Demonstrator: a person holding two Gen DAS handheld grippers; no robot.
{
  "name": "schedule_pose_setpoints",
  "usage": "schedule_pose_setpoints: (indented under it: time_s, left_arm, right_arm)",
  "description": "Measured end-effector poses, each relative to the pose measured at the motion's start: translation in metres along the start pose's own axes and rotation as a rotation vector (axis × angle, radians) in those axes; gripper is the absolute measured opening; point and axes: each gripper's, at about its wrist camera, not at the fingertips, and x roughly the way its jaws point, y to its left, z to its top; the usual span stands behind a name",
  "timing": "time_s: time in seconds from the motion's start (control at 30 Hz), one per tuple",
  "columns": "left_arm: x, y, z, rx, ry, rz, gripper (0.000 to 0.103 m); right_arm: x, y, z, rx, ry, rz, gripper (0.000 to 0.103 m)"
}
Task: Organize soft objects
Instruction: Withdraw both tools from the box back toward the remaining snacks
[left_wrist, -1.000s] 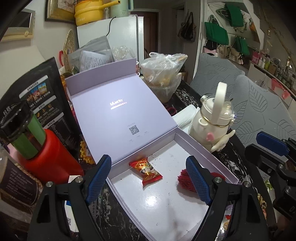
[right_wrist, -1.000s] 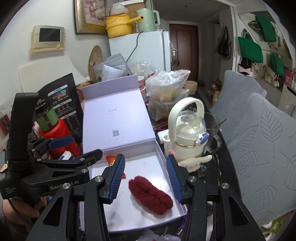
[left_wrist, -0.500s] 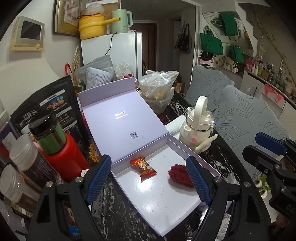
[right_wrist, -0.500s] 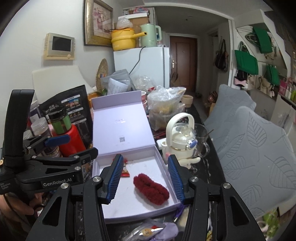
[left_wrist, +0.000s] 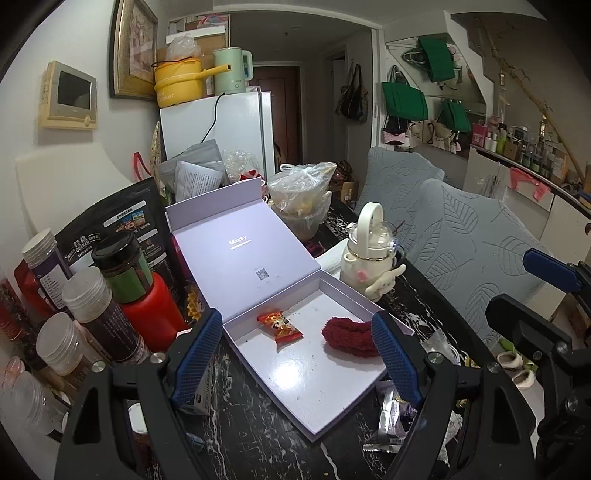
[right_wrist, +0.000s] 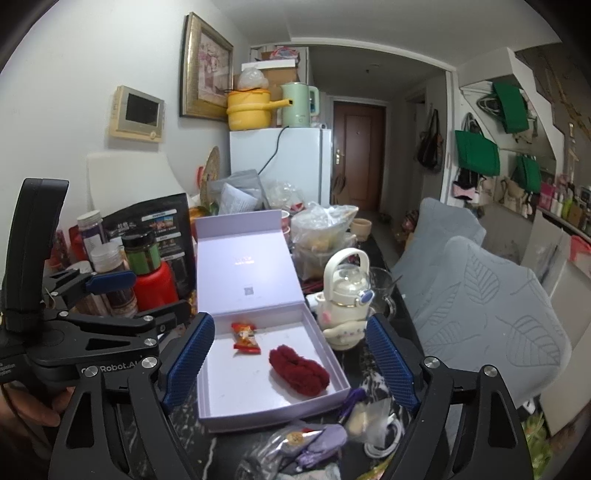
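The fuzzy dark-red soft piece, an oblong, lumpy plush shape, lies in the shallow tray of the lilac box, toward 4 o'clock of the tray floor and close to its right wall. At about 10 o'clock from it, well apart, a small crinkled snack packet in glossy red-and-orange foil lies flat on the same smooth white floor. The box is rigid card with a hinged lid standing open at 12 o'clock, its matte inner face carrying small print and a square code. The box rests on a dark marbled worktop. Just beside the tray at 2 o'clock stands a cream, rounded bottle with a hoop handle, a floppy-eared soft figure attached at its base. At 9 to 10 o'clock stand a red bottle with a green collar and black cap, ribbed-cap clear jars and a black printed pouch. Crumpled foil and plastic wrappers lie at 6 o'clock of the box. The right gripper has just been opening its jaws; they now stand spread wide, blue ribbed pads framing the tray with nothing pinched. The left gripper likewise hangs with jaws spread and empty above the near part of the tray.
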Motion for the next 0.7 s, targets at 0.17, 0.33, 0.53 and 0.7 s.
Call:
schedule_pose_setpoints:
  time_s: [0.17,0.33,0.53,0.7]
  left_arm:
    - [-0.017,-0.006,-0.013,0.032,-0.027,-0.02,0.083]
    - [-0.029,-0.011,-0.031,0.042,-0.036,-0.06,0.083]
    - [-0.033,-0.021,-0.054,0.07,-0.035,-0.083,0.083]
    - [-0.026,-0.026,-0.074,0.072,0.016,-0.128,0.083]
  right_arm:
    - [-0.019,0.002,-0.009,0.021,-0.017,-0.004,0.087]
    - [-0.035,0.002,-0.026,0.038,-0.016,-0.018,0.087]
    - [-0.046,0.003,-0.048,0.059,-0.001,-0.038,0.087]
    - [-0.052,0.004,-0.071,0.075,0.014,-0.063,0.087]
